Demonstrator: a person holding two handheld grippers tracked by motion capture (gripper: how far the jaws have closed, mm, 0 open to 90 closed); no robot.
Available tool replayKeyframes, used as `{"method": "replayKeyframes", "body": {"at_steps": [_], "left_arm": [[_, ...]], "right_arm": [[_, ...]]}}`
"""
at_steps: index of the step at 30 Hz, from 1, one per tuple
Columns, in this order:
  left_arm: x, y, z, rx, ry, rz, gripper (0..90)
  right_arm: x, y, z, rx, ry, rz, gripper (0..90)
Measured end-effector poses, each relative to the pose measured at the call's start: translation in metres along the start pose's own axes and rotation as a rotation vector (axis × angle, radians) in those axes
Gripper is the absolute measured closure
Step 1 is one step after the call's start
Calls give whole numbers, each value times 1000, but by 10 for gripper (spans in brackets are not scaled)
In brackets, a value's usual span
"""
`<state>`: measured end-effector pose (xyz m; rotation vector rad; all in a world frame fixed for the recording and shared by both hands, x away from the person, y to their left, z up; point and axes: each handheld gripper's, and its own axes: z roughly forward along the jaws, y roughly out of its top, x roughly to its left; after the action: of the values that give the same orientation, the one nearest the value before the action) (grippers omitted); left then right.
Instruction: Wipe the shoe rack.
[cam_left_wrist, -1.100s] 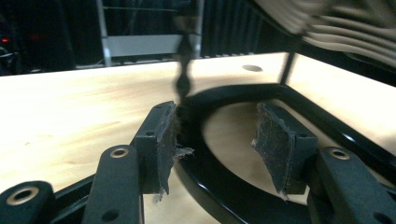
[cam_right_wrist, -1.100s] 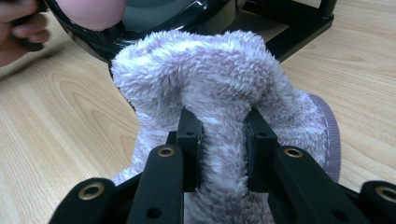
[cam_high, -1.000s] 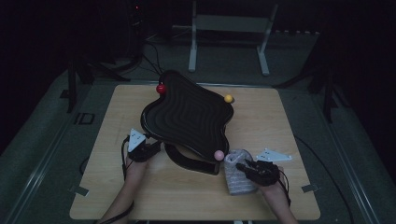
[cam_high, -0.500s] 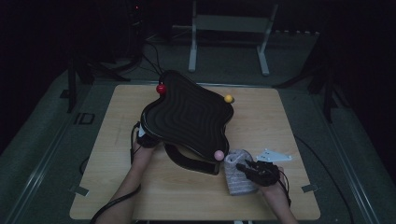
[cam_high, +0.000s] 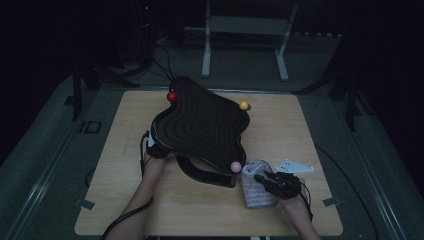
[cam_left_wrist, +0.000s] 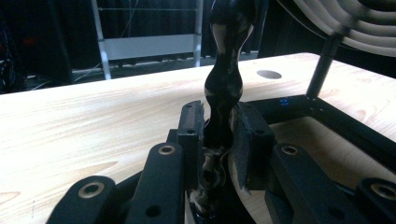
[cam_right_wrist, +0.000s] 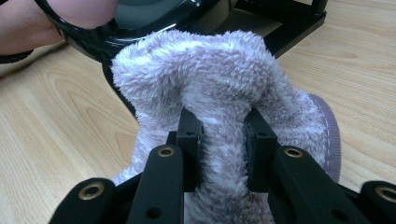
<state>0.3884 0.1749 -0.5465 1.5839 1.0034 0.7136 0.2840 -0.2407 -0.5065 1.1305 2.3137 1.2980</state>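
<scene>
Left hand-held gripper (cam_left_wrist: 217, 140), jaws just closing, clamps the black tray's rim (cam_left_wrist: 226, 88); right hand-held gripper (cam_right_wrist: 223, 135) pinches fluffy cloth (cam_right_wrist: 210, 74).

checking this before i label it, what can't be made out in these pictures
- High view: left tongs tucked under the black wavy tray; grip hidden.
- High view: right tongs too dark and small against the fluffy cloth.
- Left gripper view: tray rim cut off at the top edge.

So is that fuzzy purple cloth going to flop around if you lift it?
Probably yes. The fuzzy cloth bunches into a soft fold where the right gripper pinches it, so it looks floppy, not stiff. It seems light, since a pinch of fabric holds it. The thick pile should give grip, so it likely won't slip. It is unlikely to break.
</scene>
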Motion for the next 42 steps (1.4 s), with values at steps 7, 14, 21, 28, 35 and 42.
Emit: {"method": "replayKeyframes", "body": {"at_steps": [7, 14, 21, 28, 35, 42], "left_arm": [[-3, -4, -14, 4, -10, 13, 747], [-8, -8, -28, -1, -19, 10, 748], [-11, -10, -42, 15, -35, 32, 747], [-13, -13, -57, 24, -64, 31, 752], [-19, -17, -71, 21, -86, 44, 751], [-32, -19, -85, 35, -133, 75, 751]], "right_arm": [[1, 7, -18, -26, -12, -17, 727], [15, 36, -54, -141, 13, -43, 726], [43, 57, -43, -129, 56, -105, 641], [39, 52, -23, -72, 42, -83, 580], [30, 55, -25, -67, 9, -99, 638], [11, 55, -26, -86, -23, -65, 666]]}}
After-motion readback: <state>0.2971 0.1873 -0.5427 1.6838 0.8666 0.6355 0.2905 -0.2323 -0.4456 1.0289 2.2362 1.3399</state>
